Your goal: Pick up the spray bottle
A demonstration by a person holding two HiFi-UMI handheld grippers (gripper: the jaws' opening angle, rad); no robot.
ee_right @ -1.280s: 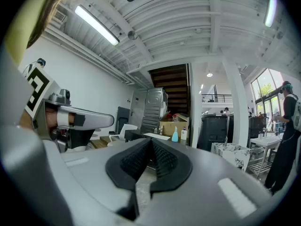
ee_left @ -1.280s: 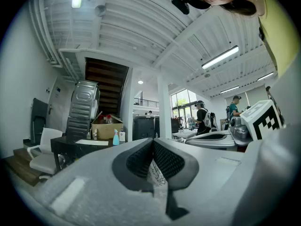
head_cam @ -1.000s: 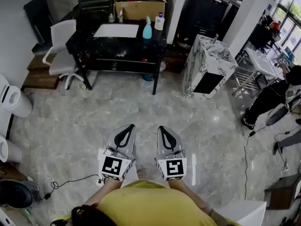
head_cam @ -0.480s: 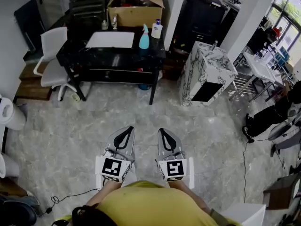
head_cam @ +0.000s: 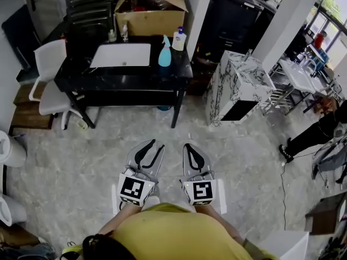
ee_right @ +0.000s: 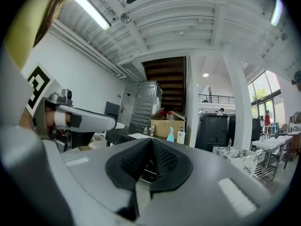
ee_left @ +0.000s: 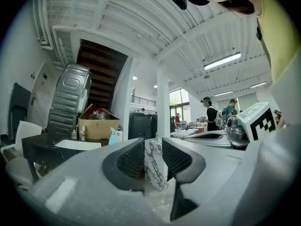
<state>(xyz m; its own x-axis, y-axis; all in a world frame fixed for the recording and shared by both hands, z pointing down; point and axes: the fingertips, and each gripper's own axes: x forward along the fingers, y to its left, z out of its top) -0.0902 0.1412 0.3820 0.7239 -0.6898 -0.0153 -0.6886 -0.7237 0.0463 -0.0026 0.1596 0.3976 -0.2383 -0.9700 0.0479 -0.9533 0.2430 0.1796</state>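
Observation:
The spray bottle, teal with a white trigger head, stands upright near the right end of a black table, far ahead of both grippers. It also shows small in the left gripper view and in the right gripper view. My left gripper is held level over the floor. Its jaws are opening, with a narrow gap and nothing between them. My right gripper is beside it, shut and empty.
A white pump bottle stands just behind the spray bottle, a white sheet lies to its left, and a cardboard box is behind. A white chair sits at the table's left. A marble-patterned cabinet stands right of the table.
Both grippers have been carried forward towards the black table, which now looks nearer and larger. The left jaws, shut before, have parted a little. The right jaws stay shut.

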